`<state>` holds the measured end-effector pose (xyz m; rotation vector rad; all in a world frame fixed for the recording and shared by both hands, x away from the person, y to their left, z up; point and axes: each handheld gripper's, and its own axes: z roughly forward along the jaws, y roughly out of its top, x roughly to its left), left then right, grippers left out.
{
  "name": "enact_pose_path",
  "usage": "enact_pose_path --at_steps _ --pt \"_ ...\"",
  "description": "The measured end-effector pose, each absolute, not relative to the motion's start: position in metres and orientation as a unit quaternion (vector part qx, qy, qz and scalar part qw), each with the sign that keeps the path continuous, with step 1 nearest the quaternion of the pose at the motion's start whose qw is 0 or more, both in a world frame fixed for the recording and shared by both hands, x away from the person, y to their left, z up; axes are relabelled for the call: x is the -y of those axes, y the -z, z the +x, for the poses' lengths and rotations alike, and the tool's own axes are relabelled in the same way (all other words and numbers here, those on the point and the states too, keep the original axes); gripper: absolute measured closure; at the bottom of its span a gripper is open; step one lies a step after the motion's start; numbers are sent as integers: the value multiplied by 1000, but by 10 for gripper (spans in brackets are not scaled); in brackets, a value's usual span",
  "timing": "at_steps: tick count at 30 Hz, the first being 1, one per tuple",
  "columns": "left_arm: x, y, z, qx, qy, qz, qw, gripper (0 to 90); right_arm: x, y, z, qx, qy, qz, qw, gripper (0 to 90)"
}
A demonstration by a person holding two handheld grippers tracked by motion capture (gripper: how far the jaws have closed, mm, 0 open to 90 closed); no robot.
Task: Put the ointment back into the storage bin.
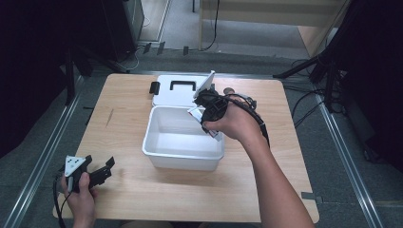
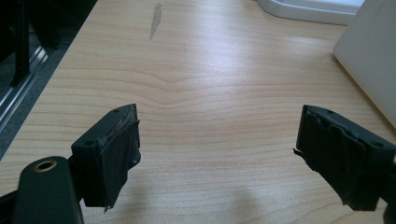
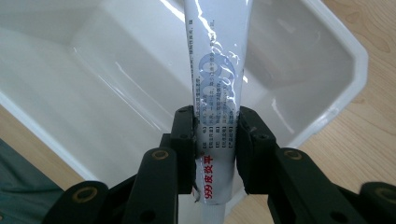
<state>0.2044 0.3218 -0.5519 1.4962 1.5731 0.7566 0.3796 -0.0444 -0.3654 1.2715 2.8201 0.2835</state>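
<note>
A white plastic bin stands mid-table, its inside bare. My right gripper hangs over the bin's right rim and is shut on a white tube with blue and red print; the tube points down into the white bin. A bit of the tube pokes out under the hand. My left gripper rests low at the table's front left corner, open, with bare wood between its jaws. In the left gripper view, my left gripper has the bin's wall at right.
The bin's white lid with a black handle lies flat behind it. A small black object sits left of the lid. A grey smudge marks the wooden table. Tripod legs and cables stand on the floor at right.
</note>
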Motion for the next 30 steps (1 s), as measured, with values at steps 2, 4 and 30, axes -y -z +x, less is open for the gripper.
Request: enact_pose_path --at_steps 2,4,30 --pt "-322 552 204 -624 -300 593 409 142 43 373 384 -909 -83 407 18 718" --pt "-322 552 204 -625 -300 592 411 142 42 376 385 -909 -84 408 16 718" --pt "-321 552 205 -625 -300 595 407 142 32 435 394 -927 -49 369 39 719"
